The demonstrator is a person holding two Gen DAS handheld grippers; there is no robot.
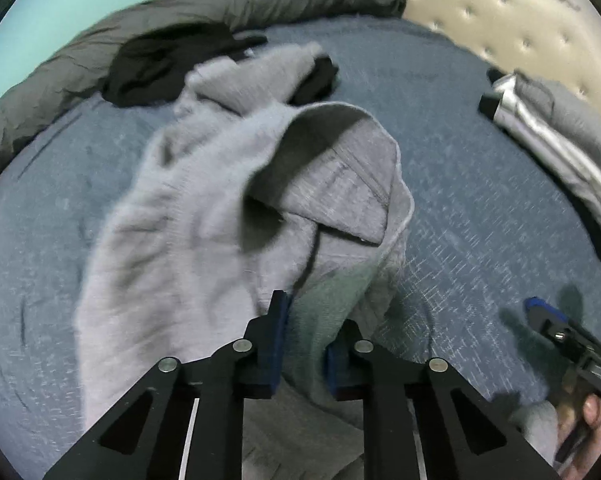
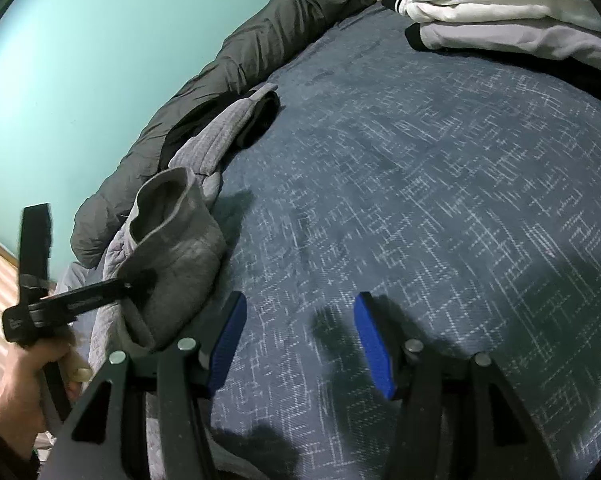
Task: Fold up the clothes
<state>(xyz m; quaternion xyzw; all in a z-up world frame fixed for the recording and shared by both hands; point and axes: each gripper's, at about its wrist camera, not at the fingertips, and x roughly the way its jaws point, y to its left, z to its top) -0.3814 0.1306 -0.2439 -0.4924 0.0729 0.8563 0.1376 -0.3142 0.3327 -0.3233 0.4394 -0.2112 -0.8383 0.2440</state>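
A light grey fleece garment [image 1: 180, 220] lies crumpled on the blue patterned bedspread [image 1: 460, 220], its collar or cuff gaping open. My left gripper [image 1: 312, 332] is shut on a fold of this garment near its lower edge. From the right wrist view the same grey garment [image 2: 180, 248] is bunched up at the left, with the left gripper [image 2: 136, 282] pinching it, held by a hand. My right gripper [image 2: 300, 304] stands open above the bare bedspread [image 2: 420, 160], nothing between its blue pads. It also shows at the lower right as the right gripper [image 1: 540, 312].
A black garment [image 1: 152, 68] lies behind the grey one. A dark olive quilt [image 1: 180, 4] runs along the teal wall [image 2: 80, 60]. A stack of folded clothes [image 2: 500, 12] sits at the far right near the cream tufted headboard [image 1: 500, 8].
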